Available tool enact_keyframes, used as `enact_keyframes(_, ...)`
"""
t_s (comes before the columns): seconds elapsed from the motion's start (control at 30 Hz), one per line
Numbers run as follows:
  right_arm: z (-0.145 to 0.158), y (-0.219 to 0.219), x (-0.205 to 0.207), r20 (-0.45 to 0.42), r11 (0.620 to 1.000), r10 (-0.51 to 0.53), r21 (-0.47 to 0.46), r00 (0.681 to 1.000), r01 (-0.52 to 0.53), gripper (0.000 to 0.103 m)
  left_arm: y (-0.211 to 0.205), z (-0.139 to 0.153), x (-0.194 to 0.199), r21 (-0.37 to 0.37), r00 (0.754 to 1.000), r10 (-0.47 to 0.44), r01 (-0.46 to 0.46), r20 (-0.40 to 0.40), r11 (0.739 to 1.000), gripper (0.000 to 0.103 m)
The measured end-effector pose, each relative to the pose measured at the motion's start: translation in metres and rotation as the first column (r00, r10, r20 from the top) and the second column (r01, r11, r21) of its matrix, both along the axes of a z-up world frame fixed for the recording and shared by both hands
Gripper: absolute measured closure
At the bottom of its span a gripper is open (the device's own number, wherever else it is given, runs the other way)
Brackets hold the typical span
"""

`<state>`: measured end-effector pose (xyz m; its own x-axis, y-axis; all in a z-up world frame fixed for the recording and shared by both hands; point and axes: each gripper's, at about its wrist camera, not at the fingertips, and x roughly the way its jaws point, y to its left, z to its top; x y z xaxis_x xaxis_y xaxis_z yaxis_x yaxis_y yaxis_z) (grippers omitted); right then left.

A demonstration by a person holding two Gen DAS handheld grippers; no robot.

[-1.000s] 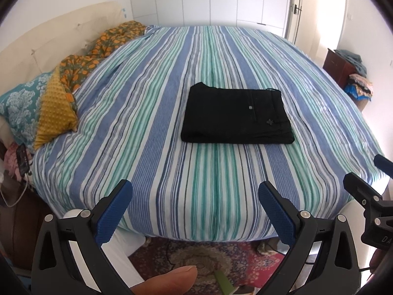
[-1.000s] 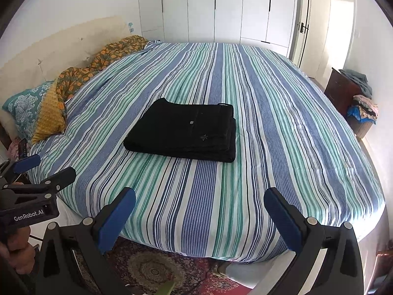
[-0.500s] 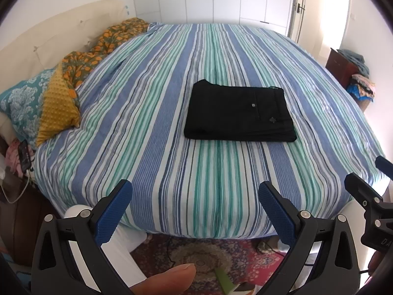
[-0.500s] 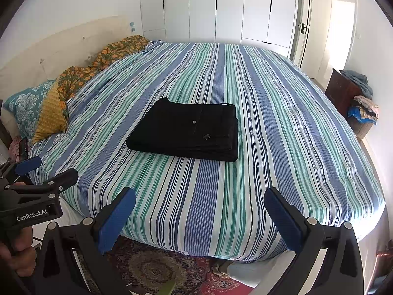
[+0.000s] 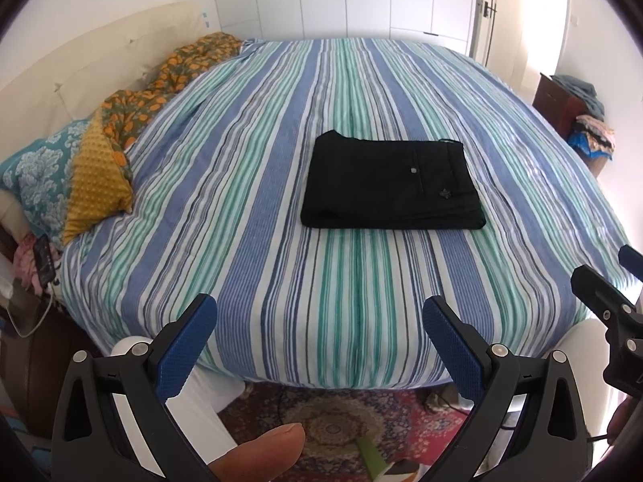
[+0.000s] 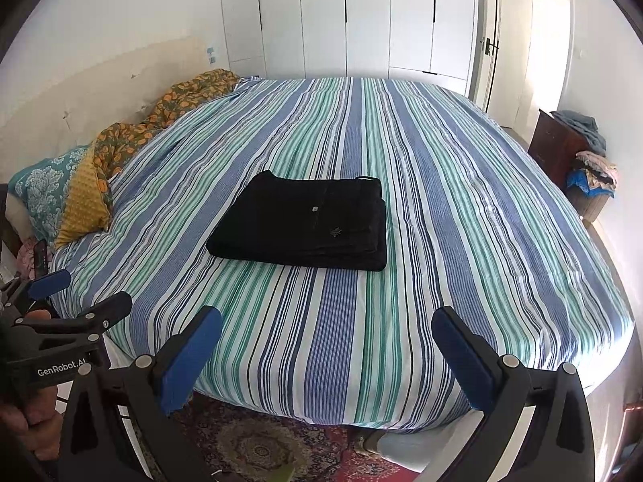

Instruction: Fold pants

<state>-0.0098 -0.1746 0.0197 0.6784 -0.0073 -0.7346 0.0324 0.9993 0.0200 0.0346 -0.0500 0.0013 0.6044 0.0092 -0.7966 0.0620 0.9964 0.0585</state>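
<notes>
At the far left, a teal patterned pillow (image 5: pixel 36 168) and a mustard cushion (image 5: pixel 96 178) are propped against the cream headboard (image 5: pixel 80 76), with an orange-print cloth (image 5: pixel 181 68) trailing along the bed's edge. A phone (image 5: pixel 44 259) is glimpsed below them, partly cut off by the lens rim. The left gripper (image 5: pixel 319 321) is held level off the near edge of the striped bedspread (image 5: pixel 241 201), above a patterned rug (image 5: pixel 333 425); its blue-padded fingers (image 5: pixel 189 345) are spread wide apart and nothing is gripped or touched. A thumb tip (image 5: pixel 261 454) is seen at the bottom of the left wrist view, the rest of the hand being out of frame. The black pants (image 5: pixel 392 184) are laid folded into a flat rectangle near the middle of the bed, well apart from both tools, a pocket button facing up. The right gripper (image 6: pixel 327 339) is likewise held off the near edge, its fingers (image 6: pixel 466 355) parted fully and empty. In the left wrist view only the tips of this tool are caught at the right margin. White wardrobe doors (image 6: pixel 361 16) are seen behind the bed, and a dark cabinet (image 6: pixel 558 148) piled with clothes stands at the far right; its contents are too small to be made out.
</notes>
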Motion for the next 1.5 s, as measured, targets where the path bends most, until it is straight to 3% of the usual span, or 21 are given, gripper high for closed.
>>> enact_keyframes(1.5,-0.0035,-0.0031,0.0014,-0.017,1.0,-0.002,-0.012,1.0,0.002,0.0,-0.0057,-0.0012,-0.0015,-0.002,1.0,-0.009,0.009,0.003,1.0,0.001)
